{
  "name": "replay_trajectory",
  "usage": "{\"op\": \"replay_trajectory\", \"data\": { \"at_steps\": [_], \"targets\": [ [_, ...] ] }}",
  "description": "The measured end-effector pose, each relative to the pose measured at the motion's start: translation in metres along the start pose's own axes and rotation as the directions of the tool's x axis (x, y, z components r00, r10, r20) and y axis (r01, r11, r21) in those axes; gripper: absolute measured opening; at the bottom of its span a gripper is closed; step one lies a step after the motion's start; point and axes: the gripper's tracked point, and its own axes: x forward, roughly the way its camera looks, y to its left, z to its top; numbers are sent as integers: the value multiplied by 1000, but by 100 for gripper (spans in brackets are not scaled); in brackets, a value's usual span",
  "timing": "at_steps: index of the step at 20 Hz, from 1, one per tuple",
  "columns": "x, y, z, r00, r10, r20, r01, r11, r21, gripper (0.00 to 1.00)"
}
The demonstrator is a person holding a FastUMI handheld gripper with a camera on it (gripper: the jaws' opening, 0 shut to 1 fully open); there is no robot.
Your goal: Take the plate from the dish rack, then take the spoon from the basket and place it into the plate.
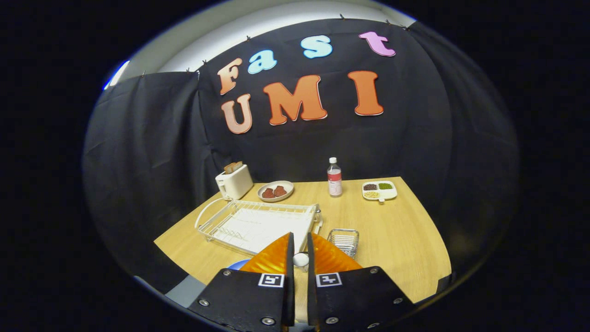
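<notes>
An orange ribbed plate (332, 260) lies on the wooden table (396, 230), just in front of the white dish rack (258, 223), and the fingers cover much of it. My gripper (300, 237) hovers over the plate with its two black fingers nearly together. Both fingers press on a small white piece between them, which looks like the spoon (300, 259); the rest of it is hidden. To the right of the rack, just beyond the right finger, stands the small wire basket (344, 240), and nothing shows inside it.
At the back of the table stand a white toaster (234, 182), a bowl of reddish food (275, 190), a clear bottle (334, 177) and a divided white dish (379, 190). Something blue (237, 264) peeks out left of the plate. The table's near edge is close below.
</notes>
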Motion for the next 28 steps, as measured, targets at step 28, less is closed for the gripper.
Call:
{"op": "replay_trajectory", "data": {
  "at_steps": [28],
  "targets": [
    [78, 66, -117, 971, 135, -199, -153, 985, -75, 25]
  ]
}}
